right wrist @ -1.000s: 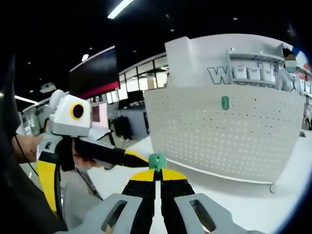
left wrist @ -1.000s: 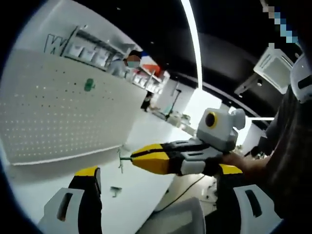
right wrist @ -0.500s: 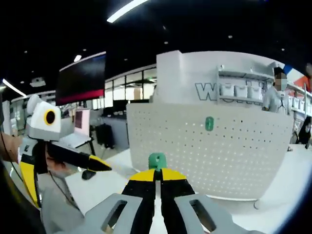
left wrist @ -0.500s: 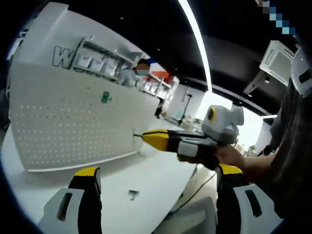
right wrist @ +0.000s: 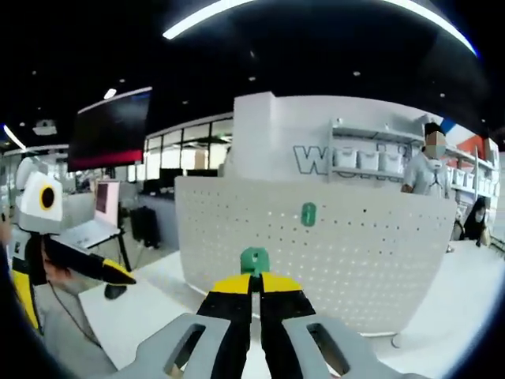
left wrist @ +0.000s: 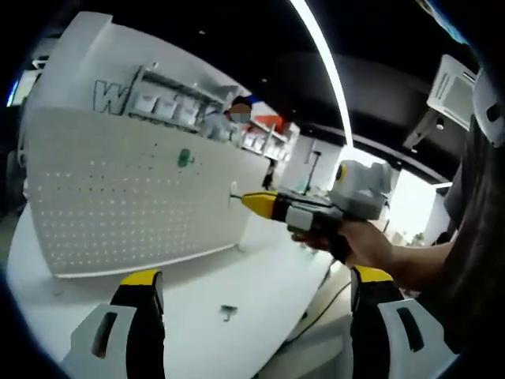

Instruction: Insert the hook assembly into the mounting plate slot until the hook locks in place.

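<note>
A white pegboard mounting plate (left wrist: 110, 205) (right wrist: 355, 260) stands upright on the white table (left wrist: 268, 284). One green hook piece (left wrist: 185, 158) (right wrist: 308, 213) sits high on the board. My right gripper (right wrist: 254, 278) is shut on a green hook assembly (right wrist: 254, 259), held in the air short of the board and below the mounted piece. Seen from the left gripper view, the right gripper (left wrist: 254, 202) points at the board with the hook's metal end (left wrist: 234, 192) at its tip. My left gripper (left wrist: 256, 276) is open and holds nothing. Its yellow tip (right wrist: 117, 274) shows at the left.
A small loose metal hook (left wrist: 229, 313) lies on the table in front of the board. A cable (left wrist: 319, 312) runs off the table's near edge. A person (right wrist: 430, 170) stands behind the board by a shelf of white bins (right wrist: 359, 158).
My right gripper has carried the green hook assembly up and closer to the pegboard. The left gripper has dropped back, away from the right one. Both jaw states are unchanged.
</note>
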Tool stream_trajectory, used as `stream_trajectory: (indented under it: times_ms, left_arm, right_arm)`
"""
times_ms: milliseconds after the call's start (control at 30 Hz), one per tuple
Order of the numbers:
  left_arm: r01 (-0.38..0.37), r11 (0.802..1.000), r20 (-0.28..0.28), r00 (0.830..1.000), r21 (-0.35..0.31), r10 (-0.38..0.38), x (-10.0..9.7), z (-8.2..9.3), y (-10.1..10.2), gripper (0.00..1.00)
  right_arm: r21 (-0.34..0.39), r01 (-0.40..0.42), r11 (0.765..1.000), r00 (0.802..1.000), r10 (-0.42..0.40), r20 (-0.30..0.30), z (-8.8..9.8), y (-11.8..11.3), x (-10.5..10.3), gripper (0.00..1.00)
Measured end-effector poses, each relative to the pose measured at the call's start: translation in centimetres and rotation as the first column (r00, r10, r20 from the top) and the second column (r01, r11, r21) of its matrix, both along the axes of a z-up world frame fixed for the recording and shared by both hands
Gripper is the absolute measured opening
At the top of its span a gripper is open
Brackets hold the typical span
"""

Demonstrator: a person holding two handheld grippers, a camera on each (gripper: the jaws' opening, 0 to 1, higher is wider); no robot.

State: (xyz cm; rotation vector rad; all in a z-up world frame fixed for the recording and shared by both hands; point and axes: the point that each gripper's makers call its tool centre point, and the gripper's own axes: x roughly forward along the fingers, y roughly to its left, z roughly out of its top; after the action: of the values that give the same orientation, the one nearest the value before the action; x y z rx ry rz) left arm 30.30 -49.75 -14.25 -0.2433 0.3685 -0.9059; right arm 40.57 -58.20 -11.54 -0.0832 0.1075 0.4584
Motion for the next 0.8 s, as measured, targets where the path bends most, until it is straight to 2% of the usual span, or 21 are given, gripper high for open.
stream_trajectory:
  times_ms: [467, 567, 800]
  left_arm:
    - [-0.059, 0.998, 0.020, 0.998, 0.006, 0.059, 1.7, 0.4, 1.7, 1.00]
    - [-0.048, 0.999, -0.012, 0.999, -0.017, 0.048, 1.7, 0.2, 1.5, 1.00]
    - [-0.061, 0.998, 0.000, 0.998, -0.008, 0.061, 2.1, 0.3, 1.9, 1.00]
  right_arm:
    - [-0.008, 0.084, 0.996, 0.996, -0.083, 0.027, -0.6, -1.5, 3.9, 0.00]
    - [-0.019, 0.109, 0.994, 0.993, -0.108, 0.047, -0.5, -1.9, 4.9, 0.00]
    - [-0.021, 0.149, 0.989, 0.985, -0.147, 0.090, 0.5, -2.8, 6.8, 0.00]
